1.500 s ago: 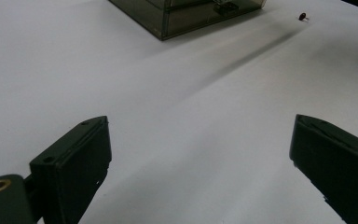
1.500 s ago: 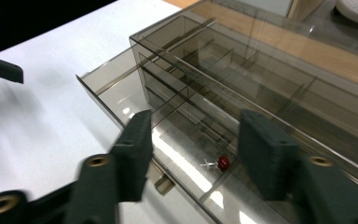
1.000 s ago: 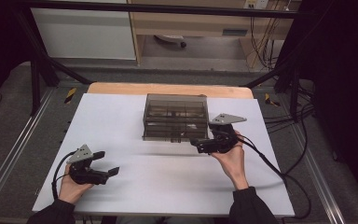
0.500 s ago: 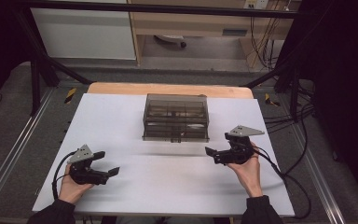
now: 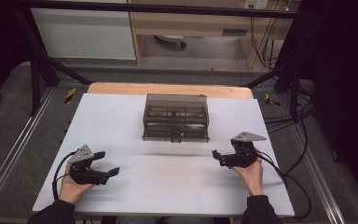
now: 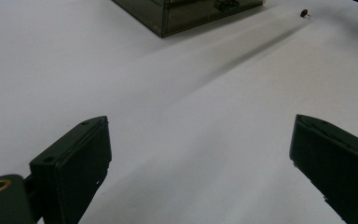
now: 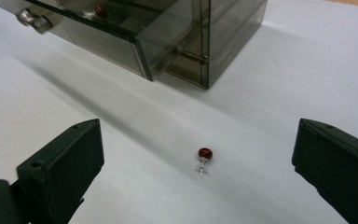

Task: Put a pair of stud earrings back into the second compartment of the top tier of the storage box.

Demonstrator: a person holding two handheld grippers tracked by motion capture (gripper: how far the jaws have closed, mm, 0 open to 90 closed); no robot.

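Observation:
A smoked clear drawer box stands mid-table. In the right gripper view its lower drawer is pulled out a little, with a metal knob and a red bead inside. A small red-headed stud lies on the white table between the open jaws of my right gripper, touching neither. That right gripper sits front right of the box. My left gripper rests open and empty at the front left; its own view shows the box corner far off.
The white tabletop spreads wide in front of the box. A wooden strip edges the far side. Cables trail from the right gripper off the table's right side. A tiny dark speck lies beyond the box corner.
My right gripper has drawn back from the drawer front, toward the person and to the right. The left gripper has stayed put.

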